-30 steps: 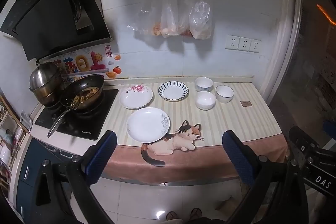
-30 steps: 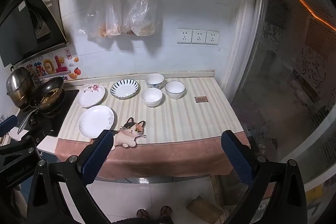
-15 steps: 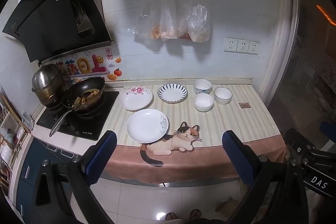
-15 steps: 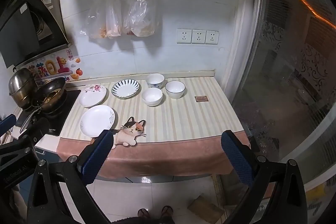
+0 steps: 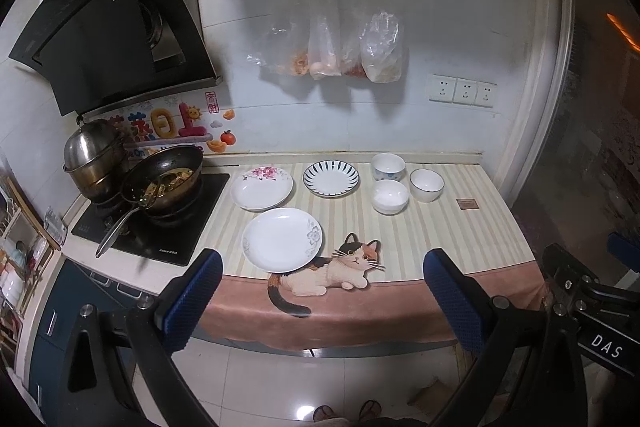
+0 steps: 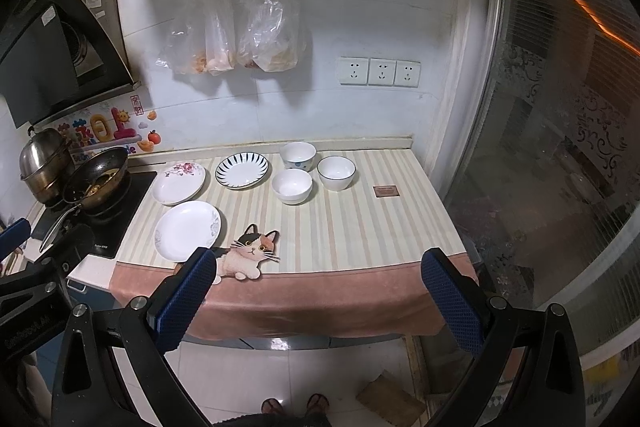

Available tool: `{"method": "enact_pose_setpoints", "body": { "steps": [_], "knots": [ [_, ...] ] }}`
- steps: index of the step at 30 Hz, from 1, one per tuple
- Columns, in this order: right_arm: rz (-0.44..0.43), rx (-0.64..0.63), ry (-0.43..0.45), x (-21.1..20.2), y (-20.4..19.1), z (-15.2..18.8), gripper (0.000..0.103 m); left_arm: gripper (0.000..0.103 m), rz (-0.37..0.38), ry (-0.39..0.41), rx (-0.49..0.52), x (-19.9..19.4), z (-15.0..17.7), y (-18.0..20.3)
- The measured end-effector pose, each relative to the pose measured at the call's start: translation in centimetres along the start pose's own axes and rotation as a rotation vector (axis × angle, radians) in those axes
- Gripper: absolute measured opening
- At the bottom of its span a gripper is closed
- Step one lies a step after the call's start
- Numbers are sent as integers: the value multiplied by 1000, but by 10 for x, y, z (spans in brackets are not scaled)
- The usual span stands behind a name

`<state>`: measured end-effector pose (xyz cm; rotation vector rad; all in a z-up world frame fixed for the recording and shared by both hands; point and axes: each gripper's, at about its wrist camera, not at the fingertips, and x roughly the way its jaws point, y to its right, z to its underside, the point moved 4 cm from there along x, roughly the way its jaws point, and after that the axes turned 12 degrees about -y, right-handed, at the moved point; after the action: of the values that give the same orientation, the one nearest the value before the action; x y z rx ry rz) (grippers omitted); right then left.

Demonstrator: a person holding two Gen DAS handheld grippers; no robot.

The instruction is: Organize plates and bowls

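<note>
Three plates lie on the striped counter: a white plate (image 5: 282,239) (image 6: 188,230) near the front edge, a pink-flowered plate (image 5: 261,187) (image 6: 179,183) behind it, and a blue-striped plate (image 5: 331,179) (image 6: 241,170). Three white bowls stand to their right: one at the back (image 5: 387,166) (image 6: 297,155), one in front (image 5: 389,196) (image 6: 291,185), one blue-rimmed (image 5: 426,184) (image 6: 336,172). My left gripper (image 5: 320,291) and right gripper (image 6: 316,291) are open and empty, held well back from the counter over the floor.
A hob (image 5: 156,223) at the left carries a wok with food (image 5: 168,181) and a steel pot (image 5: 94,157). Plastic bags (image 5: 340,51) hang on the wall. A small brown coaster (image 5: 467,203) lies at the right. A glass partition (image 6: 560,107) bounds the right side.
Both views have shifted slightly, the scene sitting a little lower in frame. The plates and bowls have not moved. Both grippers stay open.
</note>
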<state>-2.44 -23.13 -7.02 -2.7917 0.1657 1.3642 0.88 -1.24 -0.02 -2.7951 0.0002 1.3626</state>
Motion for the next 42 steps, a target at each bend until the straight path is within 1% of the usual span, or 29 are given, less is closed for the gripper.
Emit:
{"method": "enact_pose_setpoints", "body": {
  "steps": [12, 21, 37, 42],
  "knots": [
    [-1, -8, 5, 5, -6, -3, 103, 103, -1, 2, -9, 2, 4, -12],
    [8, -5, 11, 11, -10, -12, 103, 103, -3, 4, -5, 5, 4, -11],
    [6, -6, 9, 18, -10, -11, 103, 103, 2, 0, -9, 11, 4, -13],
    [4, -6, 3, 23, -12, -12, 103, 103, 3, -10, -17, 20, 1, -20]
  ]
}}
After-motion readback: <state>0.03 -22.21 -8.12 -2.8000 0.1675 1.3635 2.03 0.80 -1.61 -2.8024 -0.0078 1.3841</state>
